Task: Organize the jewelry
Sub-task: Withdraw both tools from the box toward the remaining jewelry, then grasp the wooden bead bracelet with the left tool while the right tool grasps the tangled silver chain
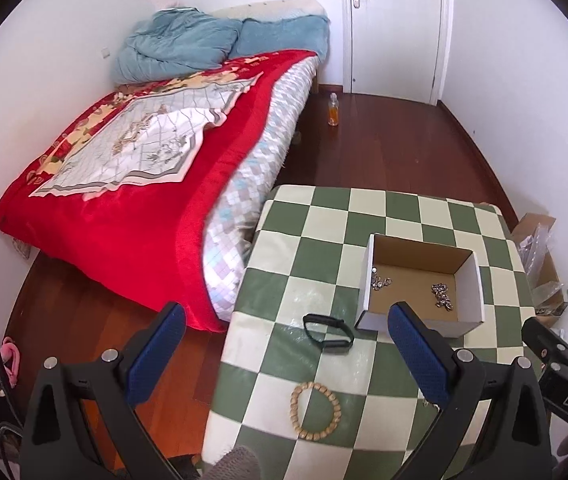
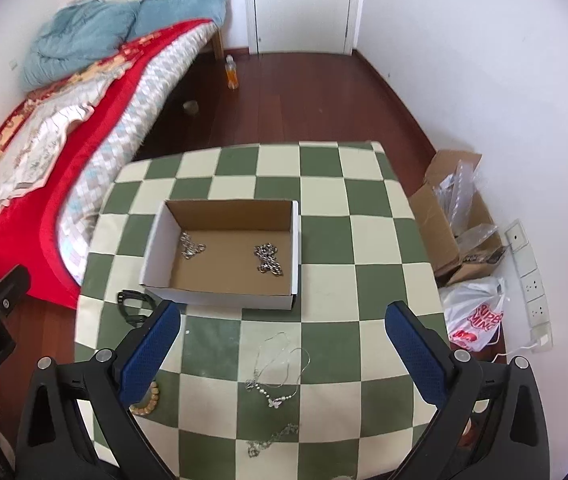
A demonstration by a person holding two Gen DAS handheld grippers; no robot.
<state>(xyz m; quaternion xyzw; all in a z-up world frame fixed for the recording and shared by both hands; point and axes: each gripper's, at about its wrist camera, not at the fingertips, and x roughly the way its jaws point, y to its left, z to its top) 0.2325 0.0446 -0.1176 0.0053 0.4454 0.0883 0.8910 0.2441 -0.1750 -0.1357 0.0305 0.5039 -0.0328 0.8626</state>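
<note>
Two chains already lie in the cardboard box [image 2: 219, 248]. Both my jaws hang released, holding nothing. Low in the right view's centre, the thin necklace [image 2: 279, 372] sprawls on the desk [image 2: 324, 192]: light, limp, slippery, so I'd pinch its bunched butterfly pendant.

A bed [image 1: 123, 184] under a red blanket [image 1: 155, 240] stands against the white wall [image 1: 43, 60], blue pillows [image 1: 179, 44] at its head. Beyond the bed's head, a white door [image 1: 396, 24]. Beside the bed, dark wooden floor [image 1: 384, 140].
</note>
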